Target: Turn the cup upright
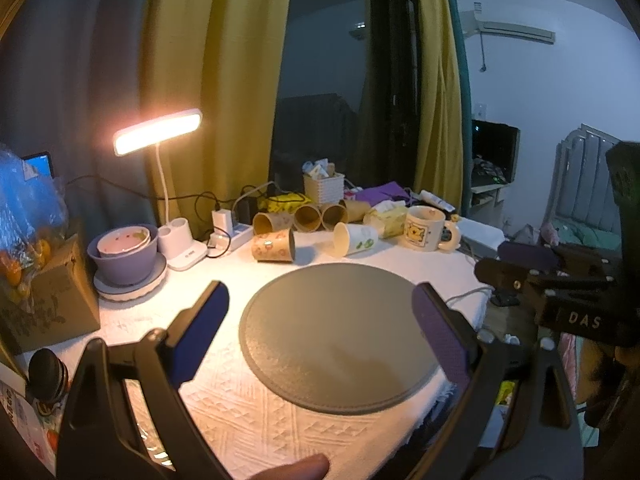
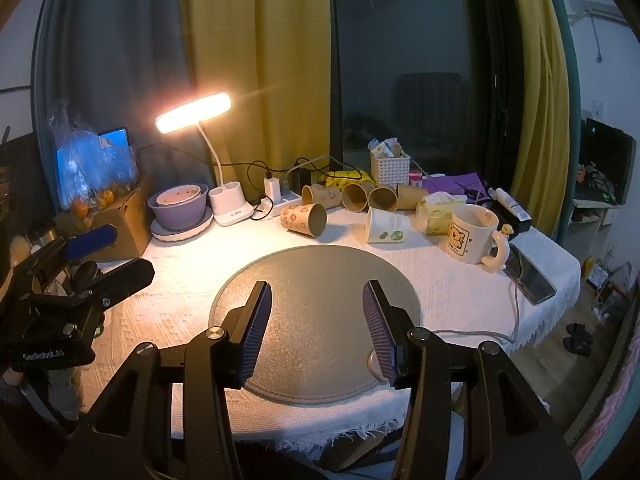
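Both claws, left [image 1: 320, 332] and right [image 2: 317, 330], gape (empty) above mat [image 2: 320, 276].

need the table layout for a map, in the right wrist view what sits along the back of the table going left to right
purple bowl stack on a white plate → white desk lamp base → brown printed paper cup lying on its side → white paper cup with green print lying on its side → cream cartoon ceramic mug, upright → dark phone at the table edge

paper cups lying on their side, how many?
6. Brown patterned cup and white cup lie just beyond the grey mat; four brown cups in a row behind them. More may be hidden in the clutter.
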### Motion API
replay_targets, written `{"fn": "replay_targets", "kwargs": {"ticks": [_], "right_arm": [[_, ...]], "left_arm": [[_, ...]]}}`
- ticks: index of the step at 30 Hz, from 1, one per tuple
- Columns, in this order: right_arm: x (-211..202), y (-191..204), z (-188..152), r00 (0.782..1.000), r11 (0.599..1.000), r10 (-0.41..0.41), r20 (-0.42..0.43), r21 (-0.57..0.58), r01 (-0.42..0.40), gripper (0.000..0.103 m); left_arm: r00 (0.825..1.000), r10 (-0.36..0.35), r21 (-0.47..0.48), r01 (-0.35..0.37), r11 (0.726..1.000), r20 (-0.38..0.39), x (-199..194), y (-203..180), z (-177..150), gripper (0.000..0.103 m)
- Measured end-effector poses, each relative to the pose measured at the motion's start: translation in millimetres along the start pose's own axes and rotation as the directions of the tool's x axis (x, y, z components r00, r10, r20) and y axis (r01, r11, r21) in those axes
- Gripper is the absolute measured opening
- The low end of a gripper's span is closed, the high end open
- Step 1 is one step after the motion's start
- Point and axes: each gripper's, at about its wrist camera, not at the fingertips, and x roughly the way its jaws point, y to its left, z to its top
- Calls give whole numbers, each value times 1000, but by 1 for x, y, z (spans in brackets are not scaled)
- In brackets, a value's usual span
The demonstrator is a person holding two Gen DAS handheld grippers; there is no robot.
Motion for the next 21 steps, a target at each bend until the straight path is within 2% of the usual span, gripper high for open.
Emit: {"fn": "replay_targets", "kwargs": {"ticks": [21], "right_arm": [[-1, 1, 1, 1000, 1000, -1, 5, -1, 1, 50]], "left_arm": [[1000, -9, -31, 9, 999, 24, -6, 6, 2, 94]]}}
